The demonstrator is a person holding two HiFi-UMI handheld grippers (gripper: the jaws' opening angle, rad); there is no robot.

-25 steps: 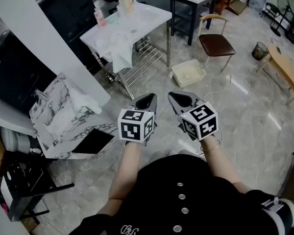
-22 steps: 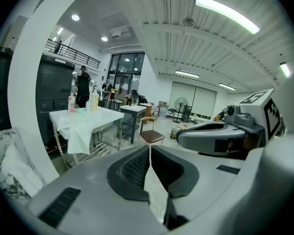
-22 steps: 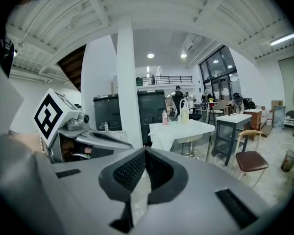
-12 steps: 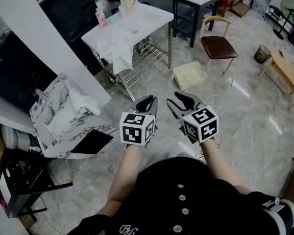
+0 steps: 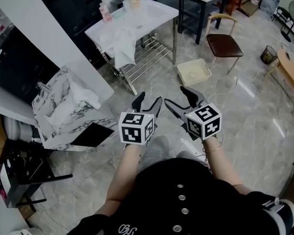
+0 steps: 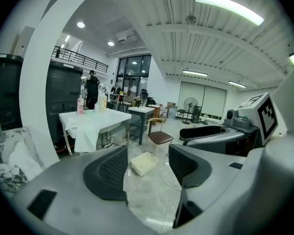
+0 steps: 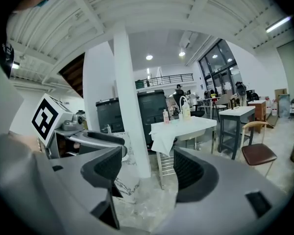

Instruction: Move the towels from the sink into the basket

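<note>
Head view: left hand-held gripper [image 5: 147, 102] and right hand-held gripper [image 5: 176, 96] had spread their jaws, both empty, ready for pickup. Untouched white cloth towel [image 5: 123, 50] draped off white sink tabletop [image 5: 160, 13]; cream plastic basket [image 5: 194, 73] sat on floor.

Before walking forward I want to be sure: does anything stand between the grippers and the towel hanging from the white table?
Nothing visible does. Only bare floor lies between the left gripper, the right gripper and that towel on the white table; the marbled unit stands aside, left.
</note>
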